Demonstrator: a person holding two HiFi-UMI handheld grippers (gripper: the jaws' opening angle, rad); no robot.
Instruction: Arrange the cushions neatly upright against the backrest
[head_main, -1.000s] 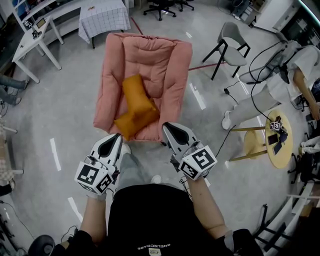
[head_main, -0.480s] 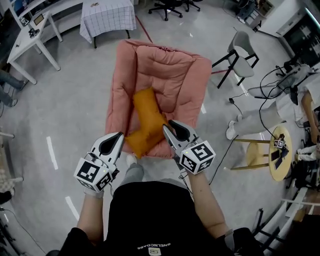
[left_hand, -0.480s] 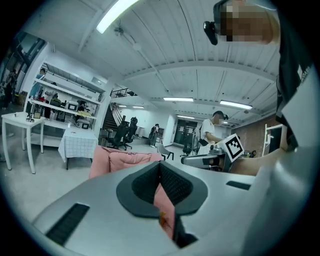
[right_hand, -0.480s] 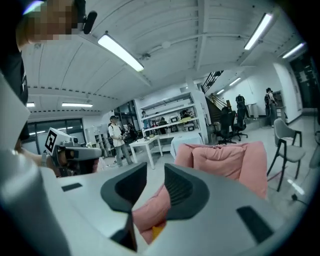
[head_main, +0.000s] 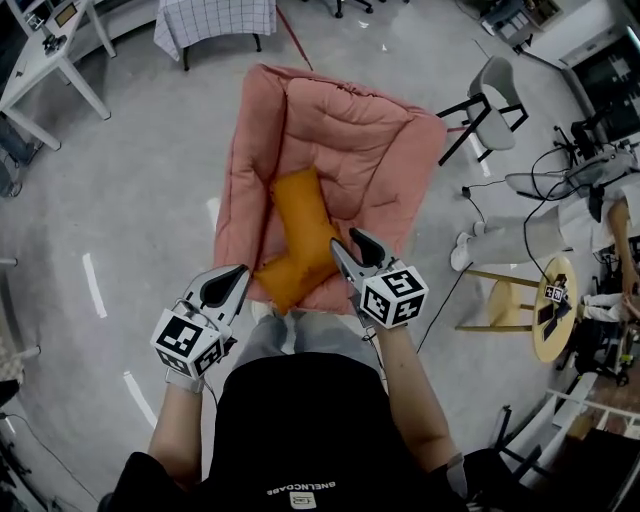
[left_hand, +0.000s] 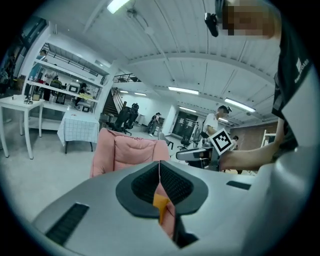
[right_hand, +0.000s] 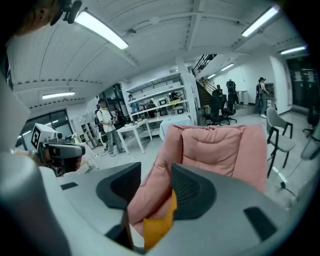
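Nearest to us, the left tongs are pressed together with nothing in them. The right tongs have just been opening and stand partly apart, empty too, with only the chair and a bit of orange showing through the gap. Both hover at the chair's front edge, near the cushions but gripping neither.

We judge the job not yet begun. Both orange cushions lie flat on the seat: the near cushion lies across the front edge and the far cushion runs back from it, the two touching in an L. Neither leans on the backrest. Each needs lifting, standing up and setting side by side.

As for writing, there is white print low on our black shirt, upside down and too small to read. The cubes carry only square markers.
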